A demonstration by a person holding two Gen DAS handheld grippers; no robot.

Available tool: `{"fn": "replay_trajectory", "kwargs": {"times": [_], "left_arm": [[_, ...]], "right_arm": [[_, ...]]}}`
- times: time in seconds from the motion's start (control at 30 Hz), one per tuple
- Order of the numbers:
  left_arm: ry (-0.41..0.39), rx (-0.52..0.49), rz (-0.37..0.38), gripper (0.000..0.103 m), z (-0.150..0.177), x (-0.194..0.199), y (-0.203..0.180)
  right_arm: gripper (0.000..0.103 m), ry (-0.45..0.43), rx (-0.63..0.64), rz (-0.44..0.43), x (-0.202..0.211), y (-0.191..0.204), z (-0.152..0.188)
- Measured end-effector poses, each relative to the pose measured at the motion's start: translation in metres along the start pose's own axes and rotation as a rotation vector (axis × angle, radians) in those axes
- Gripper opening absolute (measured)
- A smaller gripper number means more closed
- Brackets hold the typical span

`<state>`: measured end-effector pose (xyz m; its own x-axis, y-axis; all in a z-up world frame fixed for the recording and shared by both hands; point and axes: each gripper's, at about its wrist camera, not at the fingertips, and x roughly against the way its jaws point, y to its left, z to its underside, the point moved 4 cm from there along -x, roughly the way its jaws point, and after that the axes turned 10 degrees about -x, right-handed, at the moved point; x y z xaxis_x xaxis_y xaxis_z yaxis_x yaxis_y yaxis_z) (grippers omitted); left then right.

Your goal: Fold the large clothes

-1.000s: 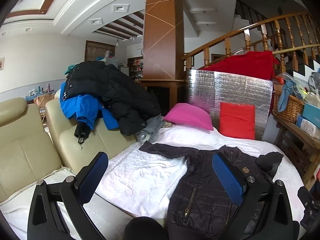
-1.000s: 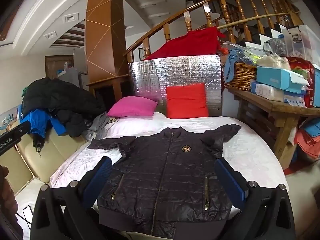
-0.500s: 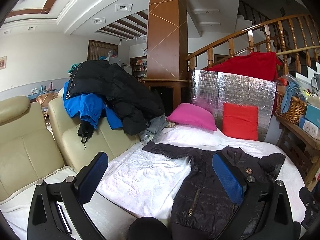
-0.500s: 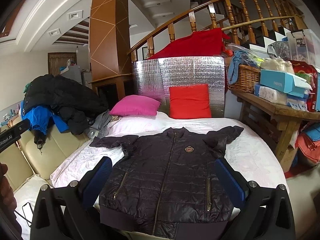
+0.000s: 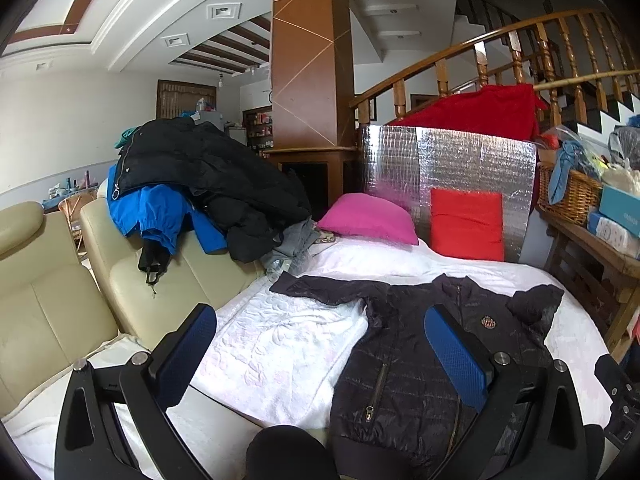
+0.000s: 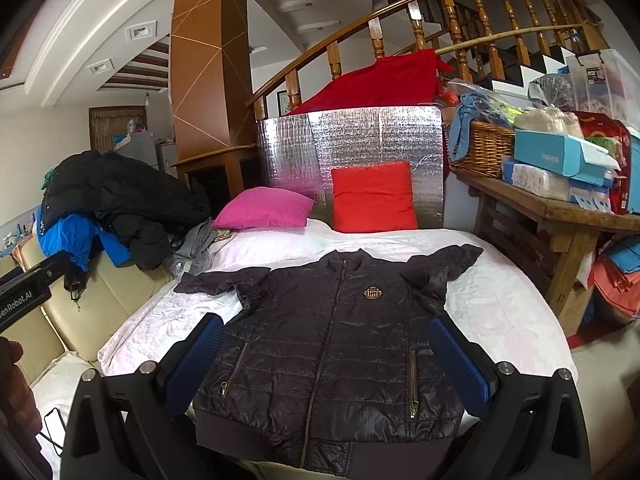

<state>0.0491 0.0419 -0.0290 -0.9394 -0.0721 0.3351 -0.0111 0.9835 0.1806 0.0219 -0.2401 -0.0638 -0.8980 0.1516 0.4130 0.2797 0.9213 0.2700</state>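
A dark quilted zip jacket [image 6: 332, 344] lies flat, front up, on the white bedspread [image 6: 492, 304], collar toward the pillows and both sleeves spread out. In the left wrist view the jacket [image 5: 424, 364] fills the lower right, its left sleeve stretching across the bedspread [image 5: 280, 344]. My right gripper [image 6: 326, 354] hovers open over the jacket's lower half, nothing between its blue pads [image 6: 460, 364]. My left gripper [image 5: 320, 350] is open too, above the bed's near left edge, straddling bare quilt and the jacket's left side.
A heap of black and blue coats [image 5: 188, 184] covers the cream sofa [image 5: 60, 280] on the left. Pink [image 6: 262, 208] and red pillows [image 6: 374, 198] lean on a silver foil panel [image 6: 360, 140]. A cluttered wooden table [image 6: 560, 208] with a basket stands right.
Both views have shifted slightly, the left one turning a little right so more of the jacket shows. Both grippers stay open; the jacket has not moved.
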Motion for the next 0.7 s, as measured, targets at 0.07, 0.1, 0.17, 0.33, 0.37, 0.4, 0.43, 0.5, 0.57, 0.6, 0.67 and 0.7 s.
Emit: {"fn": "replay_trajectory", "kwargs": {"times": [0.07, 0.1, 0.17, 0.33, 0.37, 0.4, 0.43, 0.5, 0.57, 0.6, 0.67, 0.7], "left_arm": [[0.003, -0.003, 0.0, 0.103, 0.001, -0.001, -0.002], [0.004, -0.003, 0.0, 0.103, 0.002, -0.002, -0.003], [0.008, -0.005, -0.001, 0.103, 0.003, -0.004, -0.006], [0.025, -0.014, 0.005, 0.103, 0.007, -0.01, -0.011], [0.027, -0.015, 0.007, 0.103, 0.008, -0.01, -0.012], [0.029, -0.017, 0.007, 0.103, 0.008, -0.011, -0.012], [0.031, -0.019, 0.007, 0.103, 0.009, -0.012, -0.013], [0.034, -0.018, 0.01, 0.103, 0.01, -0.013, -0.012], [0.035, -0.018, 0.01, 0.103, 0.01, -0.014, -0.013], [0.036, -0.017, 0.01, 0.103, 0.011, -0.014, -0.013], [0.039, -0.016, 0.01, 0.103, 0.011, -0.015, -0.013], [0.041, -0.016, 0.01, 0.103, 0.011, -0.016, -0.013]], "right_arm": [[0.103, 0.003, -0.003, 0.003, -0.002, -0.002, 0.0], [0.103, 0.005, -0.004, 0.004, -0.002, -0.003, 0.0], [0.103, 0.009, -0.007, 0.007, -0.005, -0.005, 0.001], [0.103, 0.019, -0.013, 0.012, -0.01, -0.008, 0.002], [0.103, 0.021, -0.013, 0.013, -0.011, -0.009, 0.003], [0.103, 0.022, -0.013, 0.015, -0.011, -0.009, 0.003], [0.103, 0.023, -0.013, 0.015, -0.011, -0.01, 0.003], [0.103, 0.023, -0.013, 0.016, -0.012, -0.01, 0.003], [0.103, 0.023, -0.012, 0.018, -0.013, -0.01, 0.003], [0.103, 0.024, -0.012, 0.018, -0.012, -0.01, 0.003], [0.103, 0.026, -0.012, 0.02, -0.013, -0.011, 0.004], [0.103, 0.028, -0.011, 0.021, -0.014, -0.012, 0.004]]}}
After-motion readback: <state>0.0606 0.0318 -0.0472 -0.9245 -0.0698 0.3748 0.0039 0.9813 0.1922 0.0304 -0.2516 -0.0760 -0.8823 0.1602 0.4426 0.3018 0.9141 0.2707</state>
